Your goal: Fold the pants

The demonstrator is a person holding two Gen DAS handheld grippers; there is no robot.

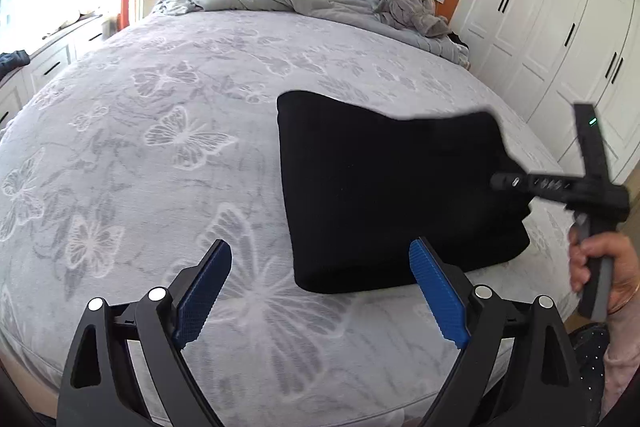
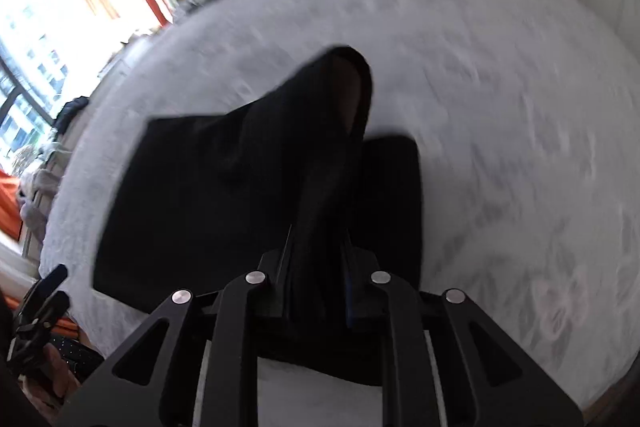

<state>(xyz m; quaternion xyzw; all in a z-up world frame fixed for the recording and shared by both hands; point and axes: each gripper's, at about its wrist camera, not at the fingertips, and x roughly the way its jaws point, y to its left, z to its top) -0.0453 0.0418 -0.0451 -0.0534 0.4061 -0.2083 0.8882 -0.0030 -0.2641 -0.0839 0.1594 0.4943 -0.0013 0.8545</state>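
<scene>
Seen from the left wrist, the left hand-held gripper (image 1: 322, 297) fills the six o'clock edge, its black angular arms spread wide and its ribbed blue pads (image 1: 440, 297) clasping nothing. Under it stretches the bed (image 1: 132, 147), covered in soft grey fabric with a pale butterfly pattern. Toward three o'clock lie the pants (image 1: 384, 195), matte black and folded into a thick, roughly rectangular slab on the bed. At their right edge the right hand-held gripper (image 1: 502, 183) bites into the cloth, its handle held by a hand (image 1: 600, 267). From the right wrist, blurred, its jaws are clamped on a pinched ridge of black fabric that rises in a peaked fold toward twelve o'clock.
</scene>
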